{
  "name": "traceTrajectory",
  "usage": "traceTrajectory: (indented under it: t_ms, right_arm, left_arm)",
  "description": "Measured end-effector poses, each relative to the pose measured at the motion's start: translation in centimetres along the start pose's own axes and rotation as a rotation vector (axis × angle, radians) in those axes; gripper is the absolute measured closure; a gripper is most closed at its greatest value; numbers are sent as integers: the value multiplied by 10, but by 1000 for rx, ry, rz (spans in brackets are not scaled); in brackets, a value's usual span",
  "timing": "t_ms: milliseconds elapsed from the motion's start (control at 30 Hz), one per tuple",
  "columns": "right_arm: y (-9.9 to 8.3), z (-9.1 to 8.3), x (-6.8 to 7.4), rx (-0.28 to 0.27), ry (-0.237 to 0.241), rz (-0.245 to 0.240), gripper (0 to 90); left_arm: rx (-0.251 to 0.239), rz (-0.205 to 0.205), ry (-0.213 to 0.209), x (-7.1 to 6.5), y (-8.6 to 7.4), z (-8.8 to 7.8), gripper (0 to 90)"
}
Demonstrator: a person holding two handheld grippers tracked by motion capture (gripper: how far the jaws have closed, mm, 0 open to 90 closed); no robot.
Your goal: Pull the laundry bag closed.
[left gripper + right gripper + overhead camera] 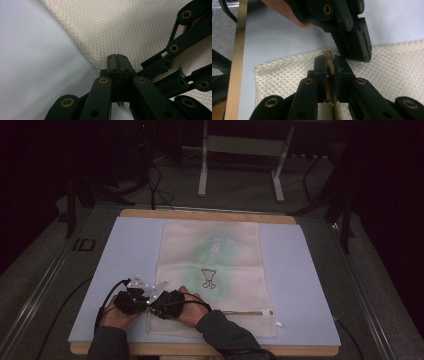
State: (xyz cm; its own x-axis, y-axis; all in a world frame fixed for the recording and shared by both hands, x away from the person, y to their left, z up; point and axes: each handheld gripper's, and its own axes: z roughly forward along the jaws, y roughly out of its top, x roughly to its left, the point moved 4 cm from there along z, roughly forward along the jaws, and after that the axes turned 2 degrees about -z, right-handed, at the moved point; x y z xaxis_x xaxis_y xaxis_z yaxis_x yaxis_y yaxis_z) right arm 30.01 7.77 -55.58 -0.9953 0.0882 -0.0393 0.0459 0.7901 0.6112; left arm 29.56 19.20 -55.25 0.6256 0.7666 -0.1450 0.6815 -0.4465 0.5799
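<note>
Cream mesh bag (215, 270), lying flat and lengthwise on a pale blue mat (125, 260), zip end toward the person. Looks pretty much flat and empty. Faint green blotch in the middle with a small dark outlined figure (209, 278) on it; hard to say whether printed on the mesh or showing through from inside. No readable words on the bag itself.

Zip (332, 100) running along the near edge, with a little white tag (278, 324) poking out at the near right corner.

Right gripper (329, 60) clamped tight on the zip at the bag's near left corner, tan tape squeezed between the pads. Left gripper (117, 58) right next to it, jaws pressed fully together at the very edge of the mesh (125, 30). Tiny red speck between the pads, but can't tell if any fabric is actually pinched there. Both tips almost touching each other in the high view, left gripper (142, 302) and right gripper (157, 306), hands (192, 312) behind them.

Further out: wooden board (200, 215) peeking out under the mat, "ID" (82, 245) marked on the dark surface to the left, white frame legs (202, 170) and loose cables (155, 185) on the floor at the back. Nothing lying on the rest of the bag.
</note>
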Motion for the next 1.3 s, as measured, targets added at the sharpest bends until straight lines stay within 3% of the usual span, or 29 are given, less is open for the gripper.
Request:
traceTrajectory:
  t_ms: [100,200,467,1300]
  right_arm:
    - [0,0,1,0,3,10,820]
    - [-1,0,1,-4,-3,3,820]
    - [-1,-1,0,3,5,-10,822]
    - [-5,-11,-2,71,7,-71,824]
  left_arm:
    - [12,5,19,-3,1,0,893]
    - [16,-24,13,-3,-3,-1,895]
    - [23,-48,-1,-1,-4,-1,900]
    - [19,-42,-7,0,-5,-1,900]
